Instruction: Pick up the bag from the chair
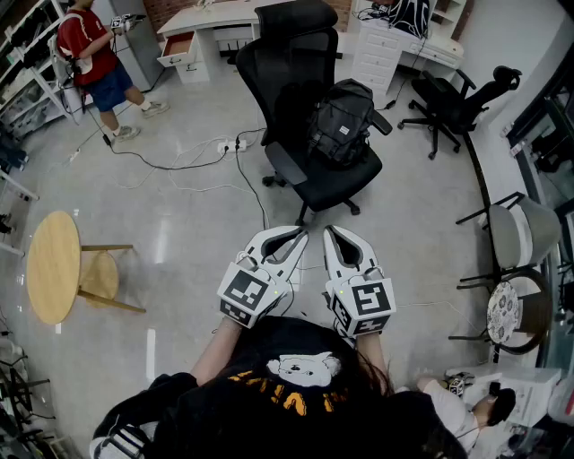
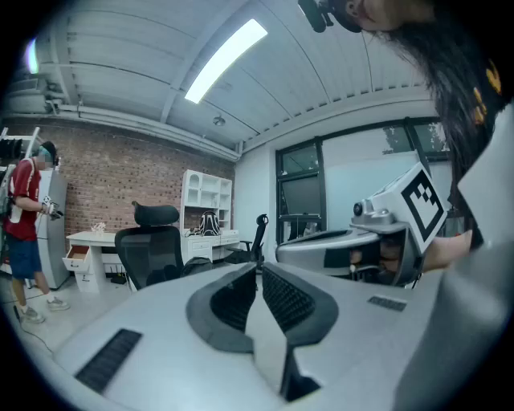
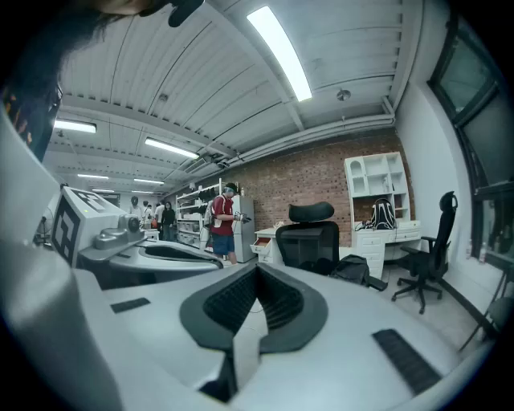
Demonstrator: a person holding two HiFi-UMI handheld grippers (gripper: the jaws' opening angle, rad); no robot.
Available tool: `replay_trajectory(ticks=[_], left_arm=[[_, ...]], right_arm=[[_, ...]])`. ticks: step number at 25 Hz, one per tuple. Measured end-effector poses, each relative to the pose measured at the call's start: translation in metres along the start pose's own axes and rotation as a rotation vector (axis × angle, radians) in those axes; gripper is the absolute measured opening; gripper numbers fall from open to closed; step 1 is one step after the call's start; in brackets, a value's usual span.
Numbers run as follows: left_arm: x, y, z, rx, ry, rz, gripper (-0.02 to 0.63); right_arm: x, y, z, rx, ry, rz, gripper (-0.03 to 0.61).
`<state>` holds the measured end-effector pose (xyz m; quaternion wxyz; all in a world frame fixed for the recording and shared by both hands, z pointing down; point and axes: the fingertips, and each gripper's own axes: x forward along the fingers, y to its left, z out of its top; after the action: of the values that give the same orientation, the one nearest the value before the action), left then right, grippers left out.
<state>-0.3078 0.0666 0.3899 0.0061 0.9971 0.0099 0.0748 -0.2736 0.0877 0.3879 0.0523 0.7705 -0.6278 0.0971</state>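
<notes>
Bag point(image 1: 341, 121) sits on the chair point(image 1: 334, 184), leaning on the backrest, well ahead of both grippers. Left gripper point(image 1: 289, 242) and right gripper point(image 1: 339, 240) have their jaws pressed together, empty. Risk: arriving closed nudges the bag off, or the chair rolls. Its handle isn't clear from here.

I count two black office chairs, the middle chair point(image 1: 296, 63) and the corner chair point(image 1: 448, 103); two backpacks, the bag point(image 1: 341, 121) and a second backpack point(image 1: 411, 16) farther back; one round wooden table point(image 1: 52, 266); two grippers, the left gripper point(image 1: 300, 234) and the right gripper point(image 1: 330, 232); one person in red point(image 1: 90, 49).
</notes>
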Motion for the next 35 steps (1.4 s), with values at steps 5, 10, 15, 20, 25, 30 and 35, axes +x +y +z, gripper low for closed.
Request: replay_trajectory(ticks=[5,10,15,20,25,30,35], left_arm=[[0.002,-0.004,-0.001,-0.001,-0.006,0.007,0.029],[0.005,-0.010,-0.002,0.002,0.001,0.016,0.029],[0.004,-0.017,-0.004,0.012,0.013,0.027,0.029],[0.005,-0.021,-0.007,0.020,0.030,0.041,0.029],[0.012,-0.023,-0.007,0.041,0.050,0.029,0.029],[0.031,-0.027,-0.001,0.066,0.065,-0.001,0.029],[0.063,-0.029,0.005,0.099,0.069,-0.041,0.029]], right_arm=[[-0.004,-0.004,-0.003,-0.003,-0.001,0.000,0.003],[-0.010,-0.010,-0.002,0.010,-0.024,0.007,0.003],[-0.017,-0.012,-0.009,0.023,-0.021,0.020,0.003],[-0.020,-0.018,-0.015,0.041,-0.018,0.027,0.003],[-0.025,-0.023,-0.014,0.055,-0.031,0.019,0.003],[-0.027,-0.035,-0.014,0.068,-0.028,0.004,0.003],[-0.024,-0.060,-0.012,0.066,-0.023,-0.030,0.003]])
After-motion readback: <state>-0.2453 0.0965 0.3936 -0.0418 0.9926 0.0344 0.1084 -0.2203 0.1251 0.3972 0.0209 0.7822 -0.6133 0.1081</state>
